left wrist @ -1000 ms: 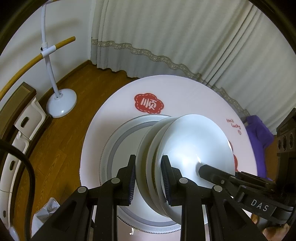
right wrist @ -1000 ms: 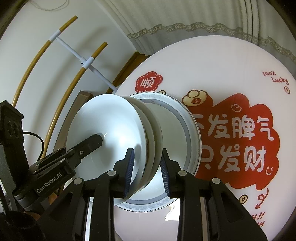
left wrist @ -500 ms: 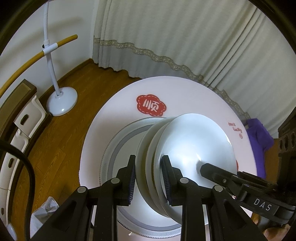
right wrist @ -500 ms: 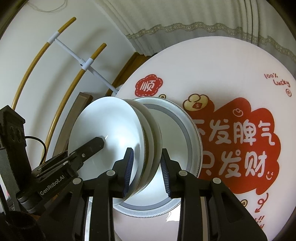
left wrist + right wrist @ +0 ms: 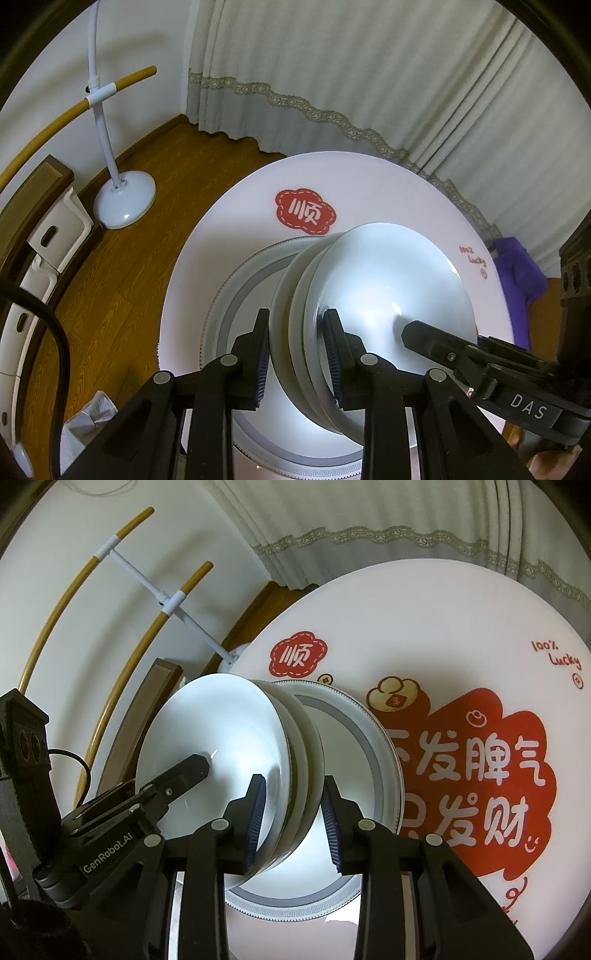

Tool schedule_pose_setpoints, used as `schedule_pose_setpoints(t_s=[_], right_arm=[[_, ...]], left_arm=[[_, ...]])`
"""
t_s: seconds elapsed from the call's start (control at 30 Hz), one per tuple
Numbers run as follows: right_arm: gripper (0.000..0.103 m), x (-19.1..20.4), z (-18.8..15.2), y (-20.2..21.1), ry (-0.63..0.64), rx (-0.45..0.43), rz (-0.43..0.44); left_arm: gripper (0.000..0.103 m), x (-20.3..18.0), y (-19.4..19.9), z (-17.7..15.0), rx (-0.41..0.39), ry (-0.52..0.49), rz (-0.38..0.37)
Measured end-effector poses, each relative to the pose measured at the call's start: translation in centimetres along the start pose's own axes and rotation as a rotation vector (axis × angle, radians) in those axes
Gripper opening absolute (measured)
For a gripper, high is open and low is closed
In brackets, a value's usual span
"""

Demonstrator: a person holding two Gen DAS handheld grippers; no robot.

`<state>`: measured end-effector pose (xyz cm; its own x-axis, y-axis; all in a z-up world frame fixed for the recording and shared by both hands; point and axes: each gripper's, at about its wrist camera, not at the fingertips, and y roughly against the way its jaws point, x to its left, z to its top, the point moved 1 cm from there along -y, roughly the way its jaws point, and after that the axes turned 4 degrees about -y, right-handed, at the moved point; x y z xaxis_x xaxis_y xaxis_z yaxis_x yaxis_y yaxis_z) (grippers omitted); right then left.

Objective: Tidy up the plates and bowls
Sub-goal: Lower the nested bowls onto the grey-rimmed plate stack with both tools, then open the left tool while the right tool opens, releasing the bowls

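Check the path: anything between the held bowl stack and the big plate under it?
Nothing visible. The bowl stack, clamped at opposite rims by the left gripper and right gripper, hangs directly over the grey-rimmed plate. The plate's centre looks bare, though the bowls hide part of it.

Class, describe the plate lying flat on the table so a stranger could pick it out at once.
Start at the round white table with red lettering. Near its edge, under the stacked white bowls, lies a large plate. Unlike the plain bowls, its rim carries a grey band with a key-pattern border.
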<state>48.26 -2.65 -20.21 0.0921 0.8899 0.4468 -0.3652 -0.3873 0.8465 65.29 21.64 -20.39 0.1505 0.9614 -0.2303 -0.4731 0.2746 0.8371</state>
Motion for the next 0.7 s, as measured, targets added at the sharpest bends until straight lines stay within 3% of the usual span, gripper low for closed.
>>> schedule_pose_setpoints(t_s=[0.7], right_arm=[[0.033,-0.22,0.56,-0.39,-0.003,-0.003,-0.001]], left_arm=[[0.026,-0.26,-0.22,0.58,0.007,0.0,0.016]])
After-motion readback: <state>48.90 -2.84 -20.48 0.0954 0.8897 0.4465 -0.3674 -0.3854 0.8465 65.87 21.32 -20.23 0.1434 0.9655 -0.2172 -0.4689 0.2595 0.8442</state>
